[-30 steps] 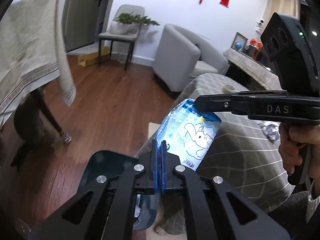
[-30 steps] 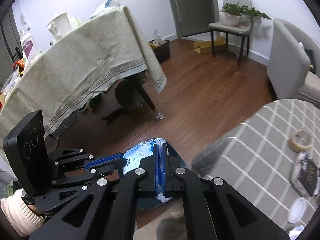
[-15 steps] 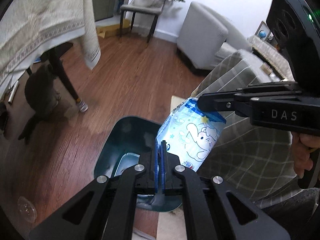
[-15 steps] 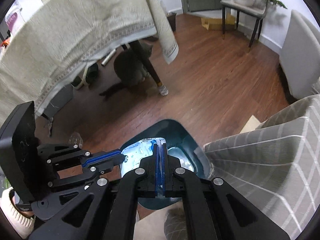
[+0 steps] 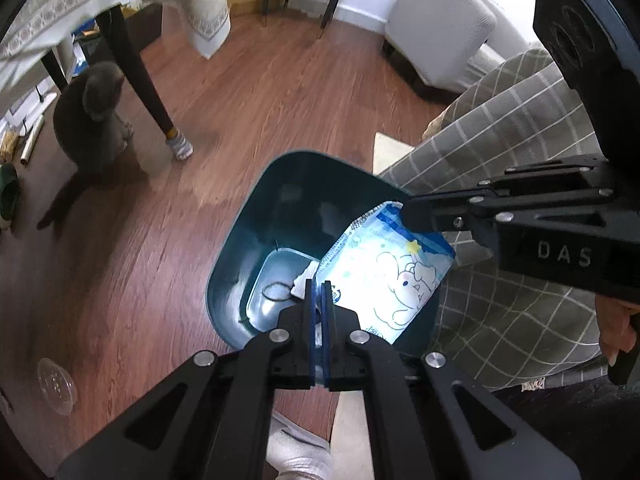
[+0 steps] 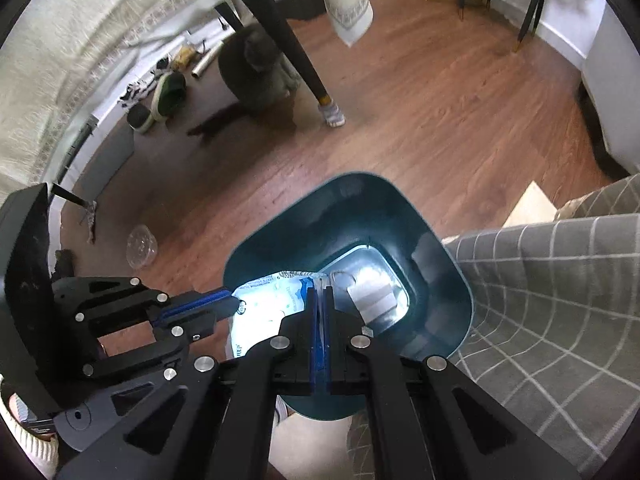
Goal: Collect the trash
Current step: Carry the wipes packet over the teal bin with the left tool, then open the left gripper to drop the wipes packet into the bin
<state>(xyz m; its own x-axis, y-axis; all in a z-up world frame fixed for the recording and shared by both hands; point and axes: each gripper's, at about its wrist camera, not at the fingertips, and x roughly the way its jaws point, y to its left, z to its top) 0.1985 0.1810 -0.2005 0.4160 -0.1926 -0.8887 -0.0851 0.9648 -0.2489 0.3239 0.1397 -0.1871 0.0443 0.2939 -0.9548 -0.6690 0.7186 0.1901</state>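
Note:
A blue and white plastic wrapper with a cartoon animal [image 5: 396, 276] hangs over the open mouth of a dark teal trash bin [image 5: 256, 224]. My left gripper [image 5: 318, 292] is shut on its lower corner. My right gripper [image 6: 319, 300] is shut on its opposite edge, and it shows from the side in the left wrist view [image 5: 404, 210]. In the right wrist view the wrapper [image 6: 272, 304] sits over the bin [image 6: 452, 280], with my left gripper [image 6: 236, 302] at its left. White paper scraps lie at the bin's bottom [image 6: 372, 300].
A grey checked cloth covers furniture [image 5: 500, 168] right of the bin. A grey cat [image 5: 92, 120] sits by a dark table leg [image 5: 144, 80] under a cream tablecloth. A clear plastic lid [image 5: 56, 386] lies on the wood floor. Shoes [image 6: 164, 96] lie under the table.
Both grippers have tilted down and carried the wrapper lower over the bin. The bin now fills the middle of both views and its inside shows.

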